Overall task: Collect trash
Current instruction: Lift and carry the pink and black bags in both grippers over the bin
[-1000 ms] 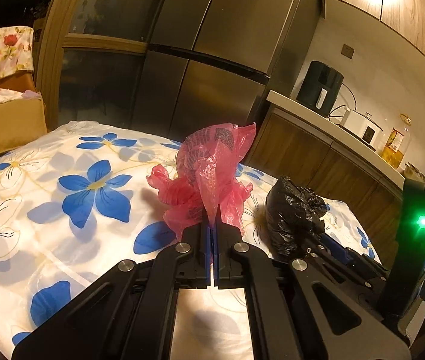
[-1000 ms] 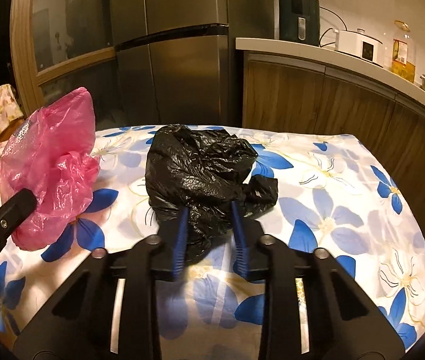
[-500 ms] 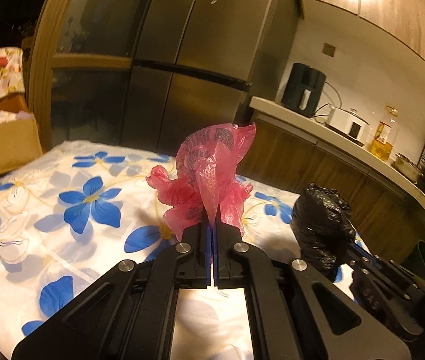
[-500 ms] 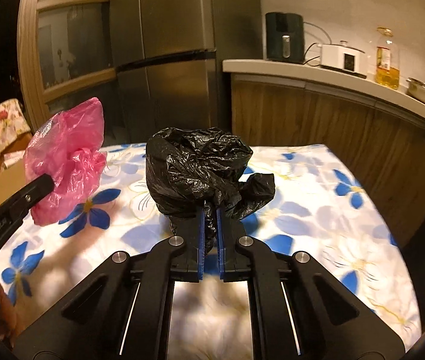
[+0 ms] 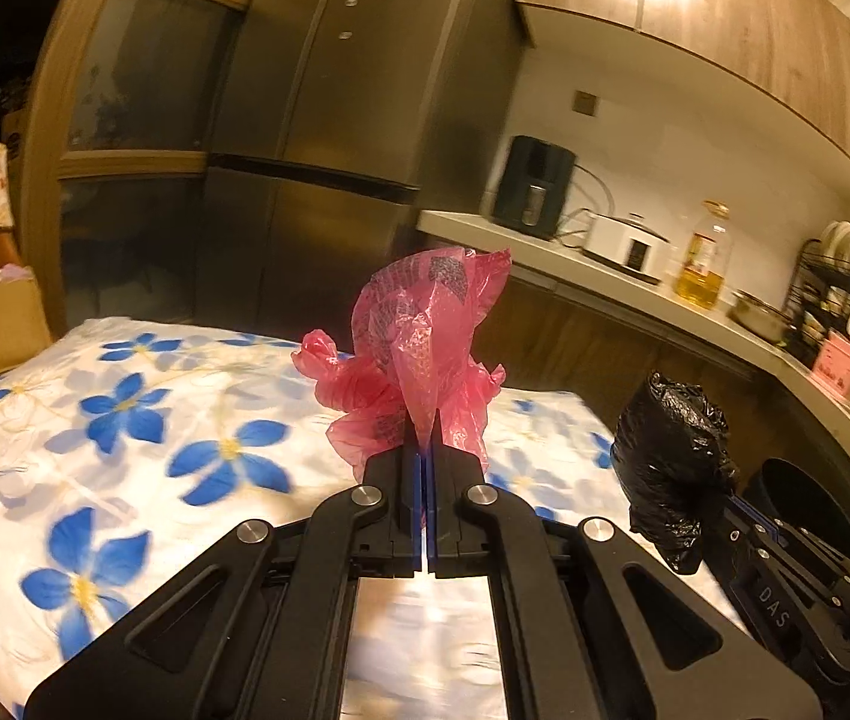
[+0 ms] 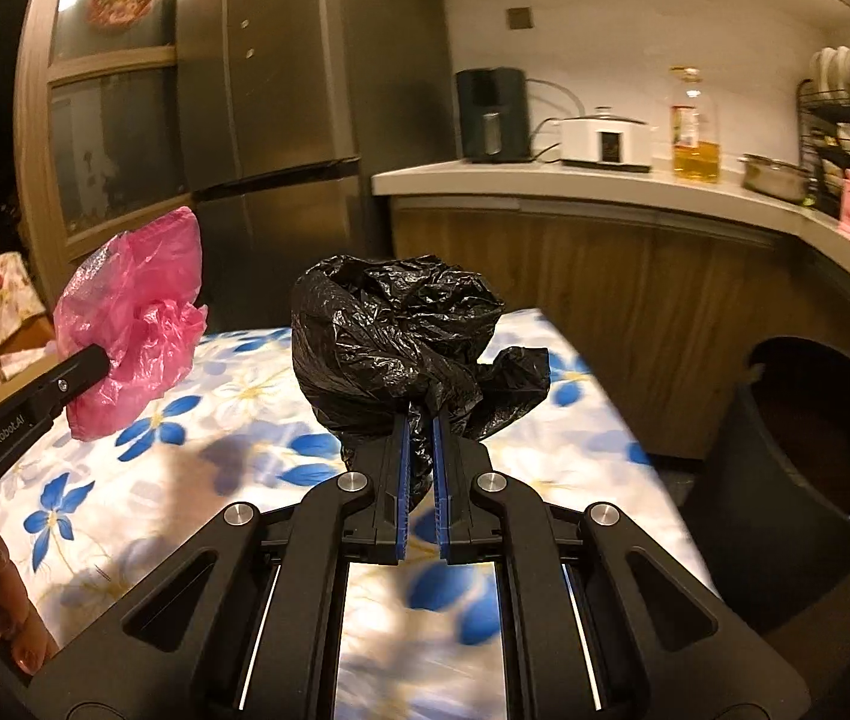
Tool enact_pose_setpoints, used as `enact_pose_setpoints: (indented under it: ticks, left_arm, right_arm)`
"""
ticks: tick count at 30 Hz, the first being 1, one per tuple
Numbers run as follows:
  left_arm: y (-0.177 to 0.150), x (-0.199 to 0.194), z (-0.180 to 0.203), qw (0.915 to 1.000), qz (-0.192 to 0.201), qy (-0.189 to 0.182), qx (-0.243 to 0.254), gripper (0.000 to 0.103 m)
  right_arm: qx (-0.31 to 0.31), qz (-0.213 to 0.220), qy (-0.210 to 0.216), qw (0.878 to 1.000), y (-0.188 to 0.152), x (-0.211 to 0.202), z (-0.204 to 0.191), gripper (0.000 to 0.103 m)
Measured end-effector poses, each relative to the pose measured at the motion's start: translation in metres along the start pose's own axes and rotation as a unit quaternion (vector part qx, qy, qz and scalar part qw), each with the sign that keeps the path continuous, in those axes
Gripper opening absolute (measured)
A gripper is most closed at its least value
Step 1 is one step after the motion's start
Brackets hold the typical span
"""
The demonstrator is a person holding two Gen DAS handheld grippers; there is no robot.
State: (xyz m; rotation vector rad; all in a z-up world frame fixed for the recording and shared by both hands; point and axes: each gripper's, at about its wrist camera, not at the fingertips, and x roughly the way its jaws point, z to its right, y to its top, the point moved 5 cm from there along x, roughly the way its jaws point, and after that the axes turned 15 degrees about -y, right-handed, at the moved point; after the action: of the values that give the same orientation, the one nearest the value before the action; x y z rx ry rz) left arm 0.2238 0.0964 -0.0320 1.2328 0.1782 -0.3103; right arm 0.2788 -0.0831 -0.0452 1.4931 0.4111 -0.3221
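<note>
Both bags have risen off the flowered cloth since a second ago, and your right claw [image 6: 419,429], which was open around the black bag [image 6: 401,348] then, is now closed on it.

Your left claw [image 5: 423,456] is fully closed, pinching a fold of the pink bag [image 5: 419,354]; the bag stands up above the fingers, clear of the cloth [image 5: 143,420]. Your right claw is nearly closed, with a narrow gap filled by crumpled black film. The black bag hangs in the air above the right part of the cloth.

A dark round bin [image 6: 808,480] stands at the right, beside the cloth edge. Its mouth is open; inside I can see only a small blue thing, too unclear to name.

The pink bag is thin, wrinkled and half transparent, with dark print on it. The black bag is glossy, crumpled into a ball with one loose corner at its right.

You hold two bags, one in each claw. I count one bin.
</note>
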Motion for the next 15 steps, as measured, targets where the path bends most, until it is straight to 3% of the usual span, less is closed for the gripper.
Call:
enact_pose_setpoints:
  ticks: [9, 15]
  left_arm:
    - [-0.016, 0.023, 0.077, 0.9975, -0.026, -0.055, 0.036, 0.000]
    - [-0.025, 0.039, 0.137, 0.9913, -0.038, -0.106, 0.068, 0.000]
  right_arm:
    - [0.030, 0.007, -0.052, 0.998, -0.001, -0.014, 0.076, 0.007]
    - [0.062, 0.014, -0.091, 0.994, -0.002, -0.022, 0.132, 0.007]
